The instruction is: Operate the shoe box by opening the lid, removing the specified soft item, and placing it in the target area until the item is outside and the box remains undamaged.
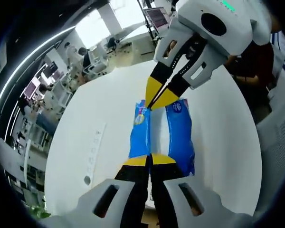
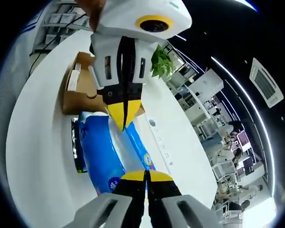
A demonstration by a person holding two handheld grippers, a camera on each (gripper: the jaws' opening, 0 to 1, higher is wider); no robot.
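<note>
A soft blue and white pack (image 1: 180,135) stretches over the white table (image 1: 95,109), held at both ends. In the left gripper view my left gripper (image 1: 149,160) is shut on its near end. My right gripper (image 1: 157,99) reaches in from the top right and is shut on the far end. In the right gripper view the right gripper (image 2: 146,176) pinches the near end of the pack (image 2: 99,152), and the left gripper (image 2: 125,118) pinches the far end. The brown cardboard shoe box (image 2: 77,92) lies behind the left gripper, partly hidden. I cannot tell whether the pack touches the table.
A row of sockets (image 1: 94,148) is set into the table (image 2: 33,142) beside the pack, also visible as sockets (image 2: 160,142) in the right gripper view. A green plant (image 2: 162,61) stands past the box. A person in dark red (image 1: 256,61) is at the table's far side. Office desks lie beyond.
</note>
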